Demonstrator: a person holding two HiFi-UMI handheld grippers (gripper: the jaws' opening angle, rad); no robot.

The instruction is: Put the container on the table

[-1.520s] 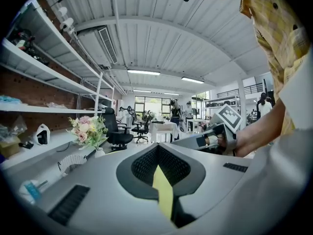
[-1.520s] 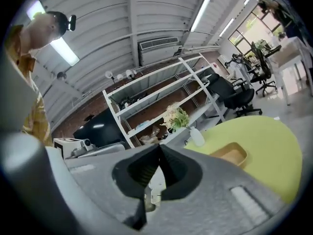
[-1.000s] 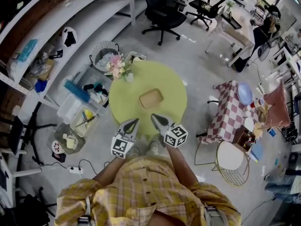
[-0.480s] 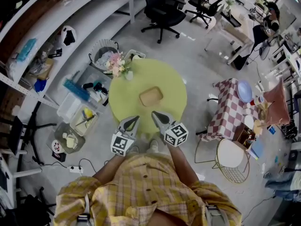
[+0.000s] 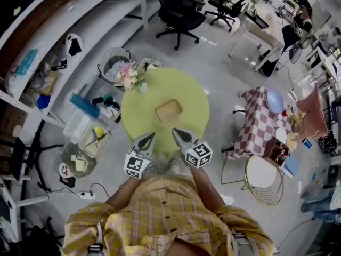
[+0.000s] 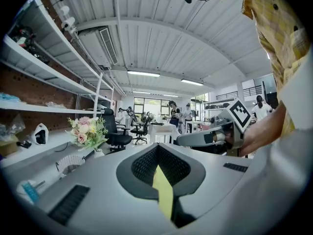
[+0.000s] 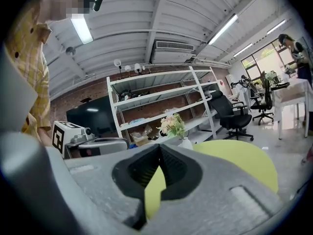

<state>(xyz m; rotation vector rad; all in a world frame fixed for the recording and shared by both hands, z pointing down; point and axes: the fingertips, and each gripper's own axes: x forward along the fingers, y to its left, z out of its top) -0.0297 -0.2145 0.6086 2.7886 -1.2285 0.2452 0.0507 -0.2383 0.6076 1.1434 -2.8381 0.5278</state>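
Container [image 5: 169, 111] mid table [image 5: 141, 103]; L gripper [image 5: 151, 136], R gripper [image 5: 175, 133] closed near edge.

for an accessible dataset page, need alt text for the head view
From above, a person in a yellow plaid shirt holds the left gripper and right gripper, both shut and empty, by the near edge of a round green table. A tan container sits near the table's middle, with a vase of flowers at its far left edge.
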